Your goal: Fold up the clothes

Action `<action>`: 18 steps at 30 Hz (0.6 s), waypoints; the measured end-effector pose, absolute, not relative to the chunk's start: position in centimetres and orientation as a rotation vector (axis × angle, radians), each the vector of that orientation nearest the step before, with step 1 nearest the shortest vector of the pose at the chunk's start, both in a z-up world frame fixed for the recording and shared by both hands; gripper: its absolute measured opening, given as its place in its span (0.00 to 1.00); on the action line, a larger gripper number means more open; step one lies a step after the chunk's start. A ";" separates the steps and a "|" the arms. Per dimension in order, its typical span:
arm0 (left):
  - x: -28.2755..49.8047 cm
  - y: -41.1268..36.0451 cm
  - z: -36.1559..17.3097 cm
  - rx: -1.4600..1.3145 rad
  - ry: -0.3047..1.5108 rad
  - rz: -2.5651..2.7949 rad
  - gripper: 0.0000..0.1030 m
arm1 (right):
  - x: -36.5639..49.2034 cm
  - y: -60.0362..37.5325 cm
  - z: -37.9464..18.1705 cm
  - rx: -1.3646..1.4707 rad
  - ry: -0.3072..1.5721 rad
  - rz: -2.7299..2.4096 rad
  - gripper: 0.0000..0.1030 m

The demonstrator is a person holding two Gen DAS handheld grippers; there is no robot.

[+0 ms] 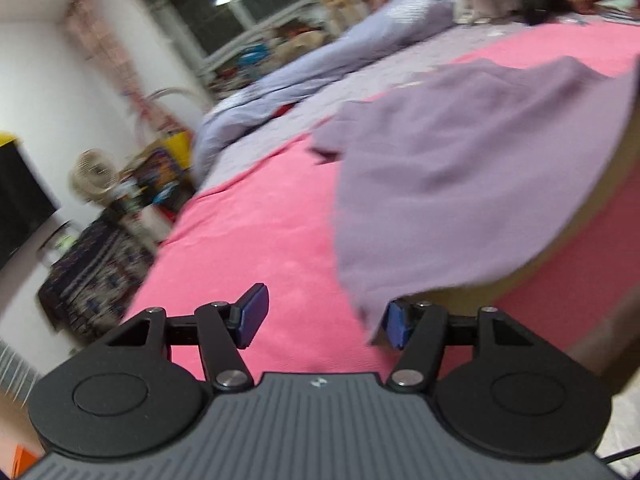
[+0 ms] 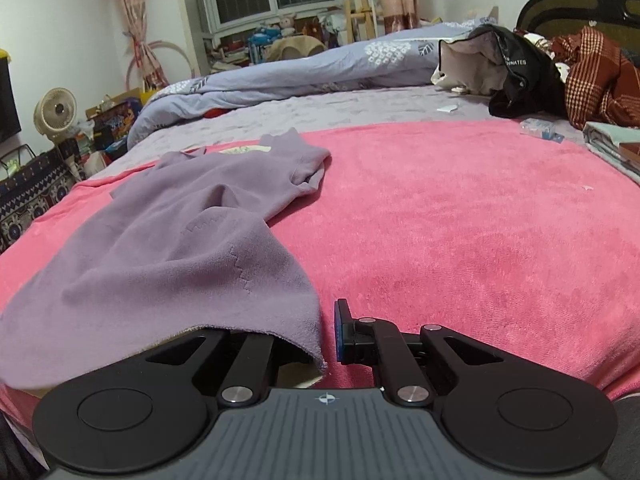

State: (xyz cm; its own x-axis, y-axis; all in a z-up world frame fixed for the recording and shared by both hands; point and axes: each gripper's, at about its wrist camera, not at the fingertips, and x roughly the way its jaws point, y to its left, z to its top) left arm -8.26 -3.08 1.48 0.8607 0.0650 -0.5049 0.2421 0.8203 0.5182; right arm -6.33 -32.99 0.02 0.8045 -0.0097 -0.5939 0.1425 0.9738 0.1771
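A garment (image 2: 192,240) lies on a blanket (image 2: 460,220), left and near. Far behind it, a duvet (image 2: 280,68) stretches across. A fan (image 2: 54,114) stands far left; piled clothes (image 2: 560,72) far right.

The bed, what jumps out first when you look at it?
The big pink blanket covering the near part of the bed grabs the eye first. A soft purple garment lies rumpled on its left side, its near edge caught in the right gripper. Farther back lies a heaped pale blue duvet.
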 end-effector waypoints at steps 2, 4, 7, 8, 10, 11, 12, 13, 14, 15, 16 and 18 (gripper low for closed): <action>-7.7 -4.0 0.8 0.631 0.532 -0.130 0.62 | -6.4 -33.0 0.0 0.222 0.634 -0.082 0.11; -7.0 -5.0 0.0 0.654 0.526 -0.144 0.62 | -6.5 -33.0 0.2 0.217 0.625 -0.081 0.11; -6.1 -5.3 -0.5 0.675 0.506 -0.104 0.64 | -6.6 -32.9 0.7 0.195 0.602 -0.083 0.11; -5.8 -5.0 -0.6 0.672 0.504 -0.084 0.64 | -6.6 -32.8 0.8 0.172 0.601 -0.085 0.11; -5.4 -4.2 -0.7 0.657 0.515 -0.052 0.61 | -6.5 -32.0 0.7 0.076 0.610 -0.092 0.11; -5.3 -3.7 -0.7 0.647 0.524 -0.038 0.56 | -6.4 -31.3 0.3 0.003 0.620 -0.089 0.11; -5.2 -3.2 -0.8 0.636 0.534 -0.025 0.53 | -6.4 -30.7 0.0 -0.060 0.634 -0.084 0.11; -4.9 -2.7 -0.8 0.620 0.545 -0.019 0.38 | -6.4 -30.1 -0.5 -0.110 0.656 -0.078 0.10; -4.3 -2.6 -0.5 0.592 0.558 -0.031 0.17 | -6.3 -29.7 -0.8 -0.150 0.679 -0.070 0.07; -3.7 -2.5 -0.2 0.564 0.571 -0.044 0.04 | -6.0 -29.4 -0.9 -0.176 0.700 -0.062 0.05; -3.1 -2.3 0.1 0.536 0.583 -0.056 0.03 | -5.4 -29.1 -0.6 -0.201 0.712 -0.055 0.04; 0.2 -2.0 2.5 0.488 0.555 -0.065 0.03 | -2.8 -29.3 1.4 -0.236 0.689 -0.048 0.03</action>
